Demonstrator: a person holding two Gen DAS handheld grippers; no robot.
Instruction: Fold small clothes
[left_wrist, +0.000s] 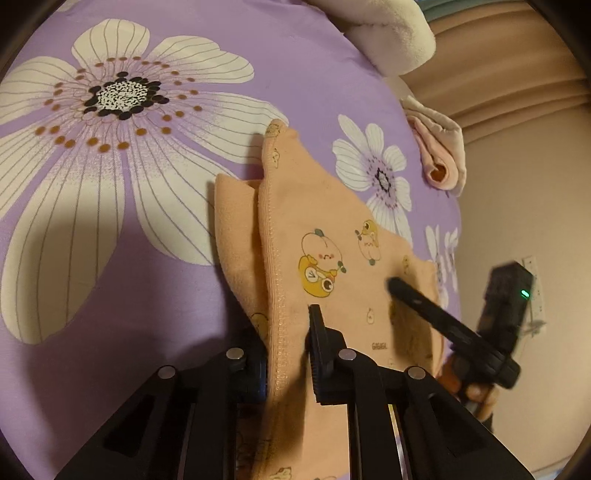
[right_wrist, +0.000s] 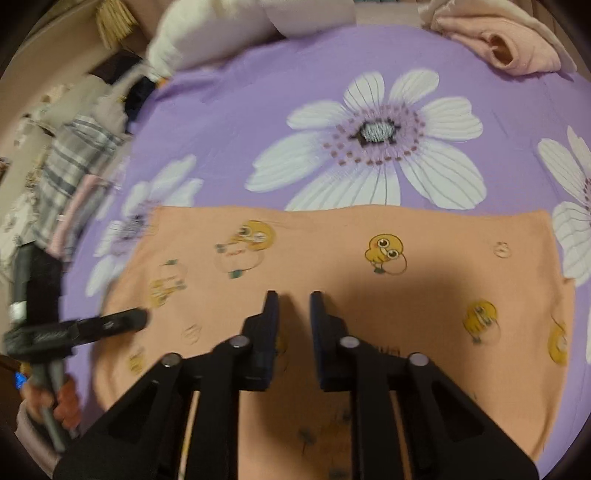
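Note:
An orange garment (left_wrist: 332, 236) printed with yellow cartoon ducks lies on a purple flowered bedsheet (left_wrist: 147, 258). My left gripper (left_wrist: 286, 332) is shut on the garment's stitched hem, which runs up between its fingers, one fold lifted. In the right wrist view the garment (right_wrist: 332, 258) lies spread flat. My right gripper (right_wrist: 293, 295) hovers just above it with a narrow gap between the fingers, holding nothing. The right gripper also shows in the left wrist view (left_wrist: 424, 302), and the left gripper in the right wrist view (right_wrist: 122, 319).
A folded pink garment (left_wrist: 439, 155) lies at the bed's far edge and also shows in the right wrist view (right_wrist: 506, 40). A white pillow (right_wrist: 221, 29) lies at the top. Plaid and other clothes (right_wrist: 70, 166) are piled left of the bed.

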